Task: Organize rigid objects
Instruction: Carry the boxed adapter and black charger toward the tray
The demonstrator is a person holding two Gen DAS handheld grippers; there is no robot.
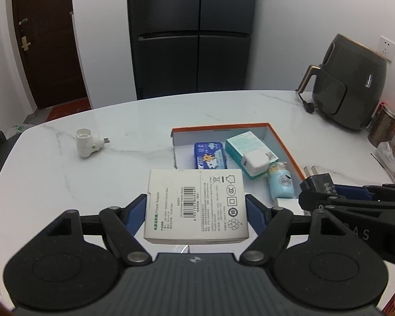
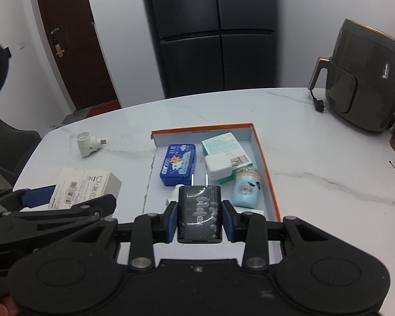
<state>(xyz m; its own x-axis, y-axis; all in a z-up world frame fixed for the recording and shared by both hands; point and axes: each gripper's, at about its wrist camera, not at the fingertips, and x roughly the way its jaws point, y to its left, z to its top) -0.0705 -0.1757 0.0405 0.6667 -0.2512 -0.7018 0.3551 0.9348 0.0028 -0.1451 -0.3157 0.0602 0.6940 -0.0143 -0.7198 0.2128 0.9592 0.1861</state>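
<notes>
My left gripper (image 1: 196, 204) is shut on a white power-adapter box (image 1: 197, 184), label side up, held above the marble table just left of the orange-rimmed tray (image 1: 223, 127). My right gripper (image 2: 199, 220) is shut on a black charger plug (image 2: 199, 208) with its prongs pointing forward, over the tray's near end (image 2: 275, 205). Inside the tray lie a blue tin (image 2: 177, 167), a teal box (image 2: 223, 142), a white charger cube (image 2: 217, 166) and a light blue jar (image 2: 246, 187). A white plug adapter (image 1: 88, 142) lies alone at the table's left.
A dark air fryer (image 1: 350, 87) with its cord stands at the back right. Jars and packets (image 1: 385, 123) crowd the right edge. A dark chair (image 2: 2, 147) sits off the table's left side. A black fridge (image 1: 194, 34) and a brown door stand behind.
</notes>
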